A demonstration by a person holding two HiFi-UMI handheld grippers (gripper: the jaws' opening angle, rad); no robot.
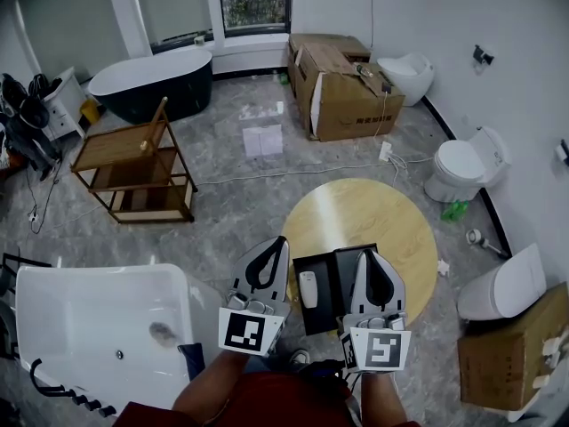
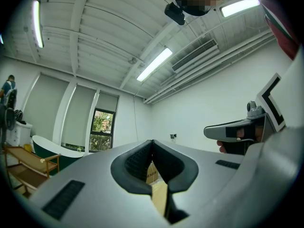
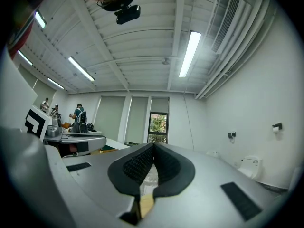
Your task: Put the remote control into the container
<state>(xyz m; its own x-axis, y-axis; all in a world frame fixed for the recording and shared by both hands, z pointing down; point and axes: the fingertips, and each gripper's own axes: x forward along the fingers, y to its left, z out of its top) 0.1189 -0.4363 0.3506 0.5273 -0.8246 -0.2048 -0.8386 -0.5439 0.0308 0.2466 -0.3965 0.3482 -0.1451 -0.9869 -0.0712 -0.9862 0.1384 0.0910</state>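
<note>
While the left tool (image 1: 283, 239) and right tool (image 1: 366, 253) are hanging pressed together, empty, above the round desk (image 1: 391, 221), the white remote control (image 1: 308, 289) is lying between them, seemingly inside the black container (image 1: 339, 276), so placing is looking done.

Head view looks steeply down from above the round table (image 1: 382, 212). Both gripper views sit close behind their jaws, angled up at the ceiling (image 2: 118, 32) — all three share the far window (image 1: 253, 3).
</note>
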